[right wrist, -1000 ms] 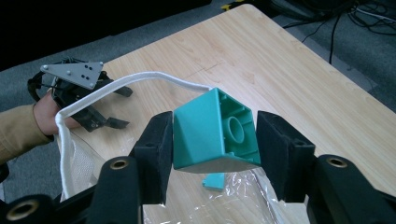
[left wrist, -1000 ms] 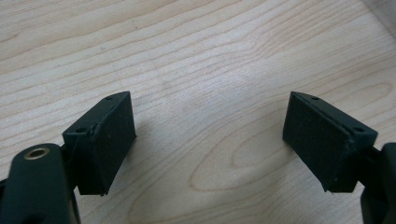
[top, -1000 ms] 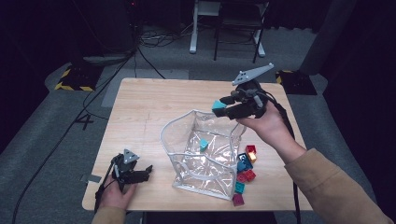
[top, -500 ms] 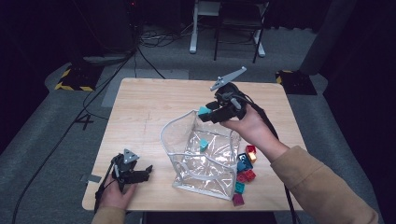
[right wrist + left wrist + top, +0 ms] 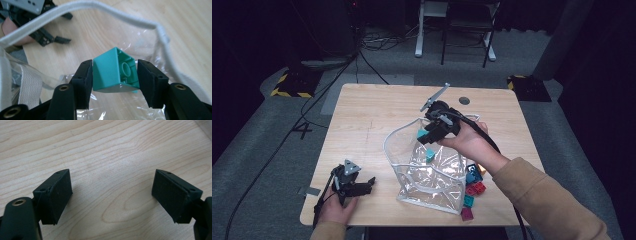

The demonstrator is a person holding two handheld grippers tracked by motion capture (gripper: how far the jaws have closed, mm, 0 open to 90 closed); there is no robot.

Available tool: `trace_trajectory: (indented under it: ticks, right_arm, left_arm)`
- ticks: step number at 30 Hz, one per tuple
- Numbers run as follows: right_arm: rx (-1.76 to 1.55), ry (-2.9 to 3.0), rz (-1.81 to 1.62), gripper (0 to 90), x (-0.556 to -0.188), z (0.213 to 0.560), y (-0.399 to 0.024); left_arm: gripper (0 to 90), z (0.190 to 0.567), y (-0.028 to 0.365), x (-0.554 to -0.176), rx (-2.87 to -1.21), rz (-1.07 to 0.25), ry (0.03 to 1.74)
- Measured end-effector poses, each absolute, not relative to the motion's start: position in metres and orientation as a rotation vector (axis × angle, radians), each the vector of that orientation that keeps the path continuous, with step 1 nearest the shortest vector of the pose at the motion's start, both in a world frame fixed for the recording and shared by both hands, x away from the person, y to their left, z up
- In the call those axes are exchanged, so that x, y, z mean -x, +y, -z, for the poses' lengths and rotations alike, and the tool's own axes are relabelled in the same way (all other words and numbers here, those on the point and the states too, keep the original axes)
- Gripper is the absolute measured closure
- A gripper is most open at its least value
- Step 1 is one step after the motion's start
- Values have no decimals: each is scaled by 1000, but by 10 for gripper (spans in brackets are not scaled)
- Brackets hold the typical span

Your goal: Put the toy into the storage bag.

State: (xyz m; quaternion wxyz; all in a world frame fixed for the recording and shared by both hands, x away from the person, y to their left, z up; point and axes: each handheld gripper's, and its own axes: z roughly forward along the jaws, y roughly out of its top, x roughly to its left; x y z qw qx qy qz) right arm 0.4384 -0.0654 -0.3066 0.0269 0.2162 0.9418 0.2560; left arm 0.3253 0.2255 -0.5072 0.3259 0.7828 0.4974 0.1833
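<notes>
R gripper point(image 5: 426, 136) is clamped on 1 teal building block point(image 5: 115, 71), pads tight on 2 opposite sides, hollow underside w/ its round tube facing the right gripper view's camera. Vs 1 s ago the R hand has come in from above the table's far-right part and dropped toward the clear plastic bag point(image 5: 432, 172); in the high view the block now hangs right at the bag's white-trimmed rim point(image 5: 105, 10), over the open mouth. Grip width hasn't changed, so no release yet.

Judgement: this is the drop-in step of packing blocks into the bag. The approach is nearly done; what's left is a bit more descent past the rim, then letting go. 1 teal block point(image 5: 430, 155) already lies inside the bag. A pile of loose blocks point(image 5: 472, 187), red, blue, teal & magenta, sits on the table just beside the bag's R side, so plenty of cycles remain.

L gripper point(image 5: 354, 186) rests near the table's point(image 5: 367, 115) near-L corner, well apart from the bag, no move over the last sec. Its jaws stand wide w/ nothing between them, just bare wood under the pads point(image 5: 58, 195).

Risk: the rim is floppy & the L isn't holding it, so the block or jaws could catch the trim & fold the mouth shut.
</notes>
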Motion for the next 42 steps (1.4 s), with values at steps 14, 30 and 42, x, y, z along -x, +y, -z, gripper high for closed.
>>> trace_trajectory:
  ticks: [14, 30, 42]
  right_arm:
    - [-628, 3059, -423, 477, -435, 341, -45]
    - [-611, 3054, -481, 457, -435, 342, -51]
    - [-668, 2953, -807, 434, -429, 311, -84]
  left_arm:
    - [170, 507, 226, -325, -2051, -480, 1304]
    - [170, 507, 226, -325, -2051, -480, 1303]
    - [169, 507, 226, -325, -2054, -481, 1301]
